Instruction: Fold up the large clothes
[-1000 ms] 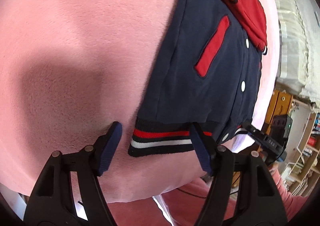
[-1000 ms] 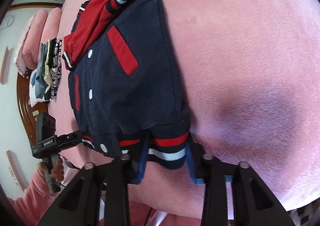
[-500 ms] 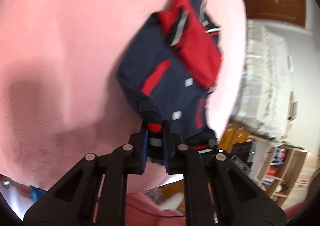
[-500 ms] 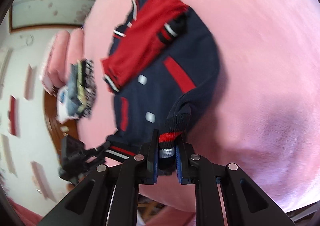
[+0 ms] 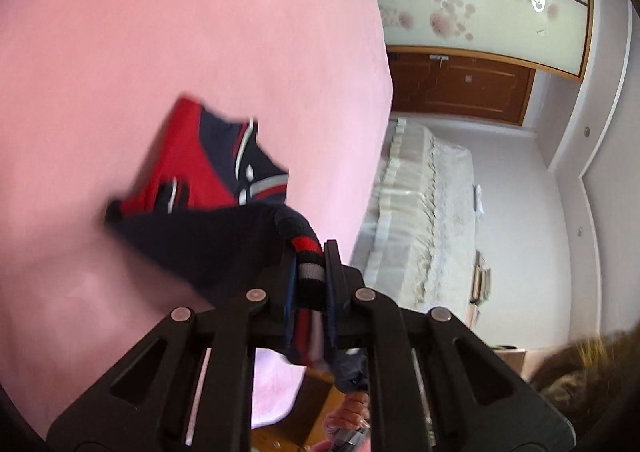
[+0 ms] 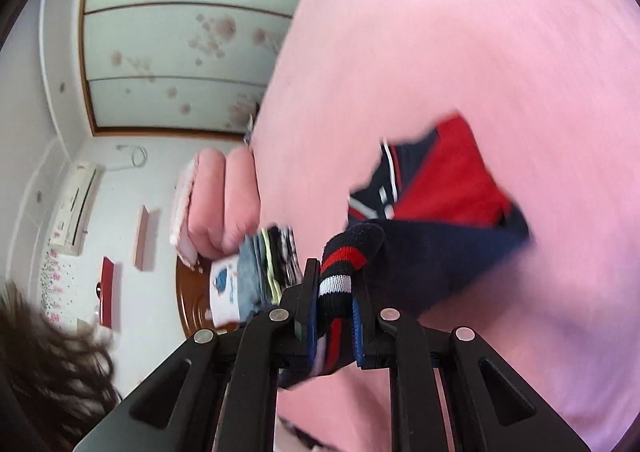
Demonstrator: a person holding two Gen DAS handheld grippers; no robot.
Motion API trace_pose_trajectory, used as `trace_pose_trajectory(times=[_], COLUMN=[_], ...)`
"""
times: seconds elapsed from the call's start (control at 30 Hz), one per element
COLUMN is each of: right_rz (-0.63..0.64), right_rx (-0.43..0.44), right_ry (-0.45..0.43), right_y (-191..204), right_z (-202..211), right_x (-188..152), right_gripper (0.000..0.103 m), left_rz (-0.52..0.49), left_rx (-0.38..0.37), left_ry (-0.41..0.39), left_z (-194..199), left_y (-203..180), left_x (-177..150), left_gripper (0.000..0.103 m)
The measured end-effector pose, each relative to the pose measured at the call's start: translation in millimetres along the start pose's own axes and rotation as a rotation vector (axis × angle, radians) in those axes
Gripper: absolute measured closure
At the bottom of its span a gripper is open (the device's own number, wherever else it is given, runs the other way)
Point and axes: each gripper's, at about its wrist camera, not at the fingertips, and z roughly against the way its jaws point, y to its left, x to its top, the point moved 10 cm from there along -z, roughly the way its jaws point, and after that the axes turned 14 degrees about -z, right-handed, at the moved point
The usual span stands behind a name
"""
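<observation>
A navy and red varsity jacket (image 5: 208,188) lies on a pink bed cover (image 5: 160,32). My left gripper (image 5: 310,272) is shut on one corner of its striped hem band (image 5: 306,256) and holds that corner lifted above the bed. In the right wrist view the jacket (image 6: 448,188) shows again, and my right gripper (image 6: 334,284) is shut on the other corner of the striped hem (image 6: 340,260), also lifted. The navy lower part of the jacket hangs from both grippers over the red upper part. Both views are blurred by motion.
A stack of folded clothes (image 6: 256,272) and pink pillows (image 6: 224,204) sit at the bed's head in the right wrist view. A white lace-covered piece of furniture (image 5: 424,220) stands beside the bed. A wooden door (image 5: 460,84) and the person's hair (image 6: 48,364) are at the edges.
Both grippers shut on the hem corners, lifted them off the bed and carried the hem forward over the jacket's upper part.
</observation>
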Motion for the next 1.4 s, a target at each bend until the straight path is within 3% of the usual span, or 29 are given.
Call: trace_pose_trajectory(times=[0.17, 0.33, 0.4, 0.43, 0.47, 0.5, 0.57, 0.67, 0.8, 0.9, 0.97, 1.03, 1.1, 1.27, 1.4], right_rz=[0.063, 0.083, 0.098, 0.103, 0.115, 0.132, 0.164, 0.200, 0.238, 0.242, 0.250, 0.282, 0.318, 0.282, 0.272], right_rx=[-0.179, -0.413, -0.421, -0.413, -0.403, -0.399, -0.426, -0.477, -0.589, -0.620, -0.600, -0.587, -0.596, -0.537, -0.548], right_ry=[-0.056, -0.017, -0.029, -0.035, -0.043, -0.064, -0.136, -0.191, -0.176, -0.157, -0.146, -0.134, -0.114, -0.068, -0.062], right_y=[-17, -51, -53, -52, -50, -47, -45, -53, -83, -110, -117, -120, -126, -133, -137], right_z=[-48, -113, -123, -123, -120, -116, -99, -76, -60, -50, -46, -46, -49, -58, -52], right_x=[56, 88, 90, 90, 88, 88, 90, 90, 77, 59, 49, 38, 32, 22, 15], right_gripper=[0.090, 0.088, 0.076, 0.069, 0.053, 0.033, 0.016, 0.015, 0.015, 0.016, 0.019, 0.030, 0.047, 0.083, 0.095], left_rz=[0.017, -0.001, -0.058, -0.094, -0.126, -0.153, -0.177, -0.163, -0.119, -0.086, -0.107, -0.137, -0.173, -0.263, -0.284], left_rx=[0.095, 0.310, 0.373, 0.416, 0.455, 0.475, 0.484, 0.469, 0.448, 0.483, 0.528, 0.540, 0.535, 0.631, 0.632], left_ry=[-0.017, 0.109, 0.115, 0.110, 0.108, 0.102, 0.106, 0.110, 0.160, 0.196, 0.225, 0.235, 0.241, 0.260, 0.232], left_z=[-42, -96, -98, -97, -95, -92, -78, -72, -76, -79, -79, -83, -89, -101, -98], left_y=[37, 76, 72, 68, 64, 58, 54, 51, 66, 91, 101, 102, 97, 97, 91], left_x=[43, 73, 87, 94, 99, 103, 101, 92, 54, 19, -1, -12, -19, -18, -21], left_gripper=[0.094, 0.090, 0.071, 0.047, 0.031, 0.030, 0.030, 0.030, 0.030, 0.030, 0.030, 0.032, 0.045, 0.074, 0.083])
